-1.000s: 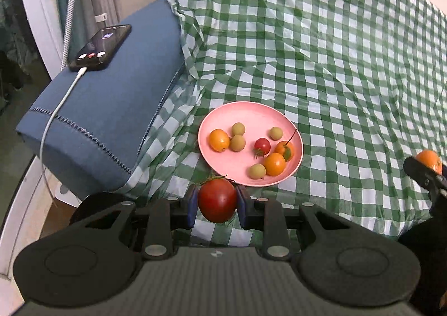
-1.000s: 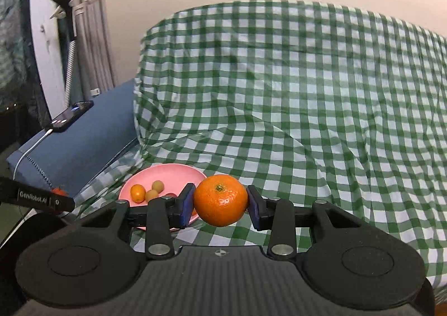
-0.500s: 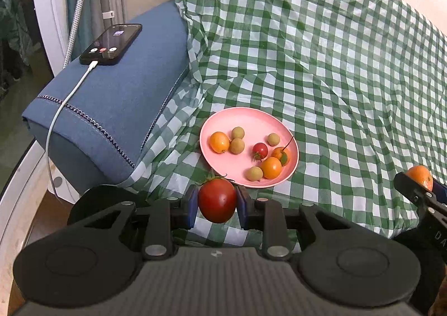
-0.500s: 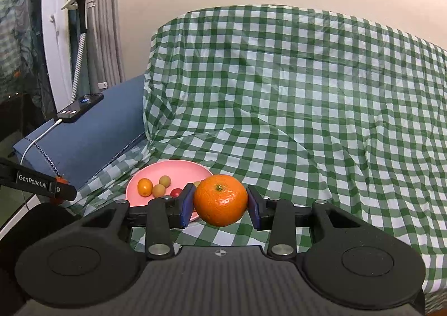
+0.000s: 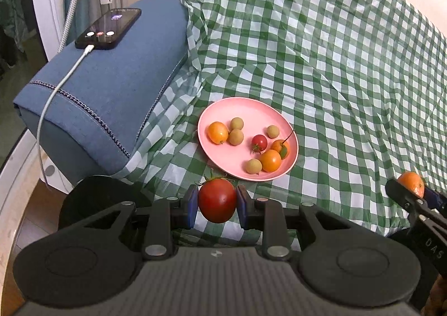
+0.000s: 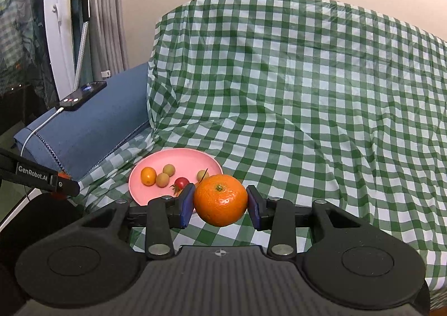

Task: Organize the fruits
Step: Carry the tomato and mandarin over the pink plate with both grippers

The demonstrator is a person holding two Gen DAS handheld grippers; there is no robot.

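Note:
My left gripper (image 5: 217,205) is shut on a red tomato (image 5: 217,200) with a green stem, held just in front of the near rim of a pink plate (image 5: 259,113). Several small fruits lie on that plate: orange ones, pale green ones and a red cherry tomato (image 5: 259,142). My right gripper (image 6: 220,201) is shut on an orange mandarin (image 6: 220,200), held in front of the same pink plate (image 6: 181,158) and partly hiding it. The mandarin (image 5: 411,187) also shows at the right edge of the left wrist view. In the right wrist view the left gripper's finger (image 6: 42,177) shows at the left edge.
A green and white checked cloth (image 5: 321,50) covers the surface and rises behind the plate. A blue cushion (image 5: 97,87) lies to the left with a black phone (image 5: 109,28) on a white charging cable (image 5: 53,98). A white ring frame and grey curtains stand farther left.
Both views have rolled slightly, so plate and cushion shifted a little in the picture. Both grips are unchanged and the fruits on the plate lie as before.

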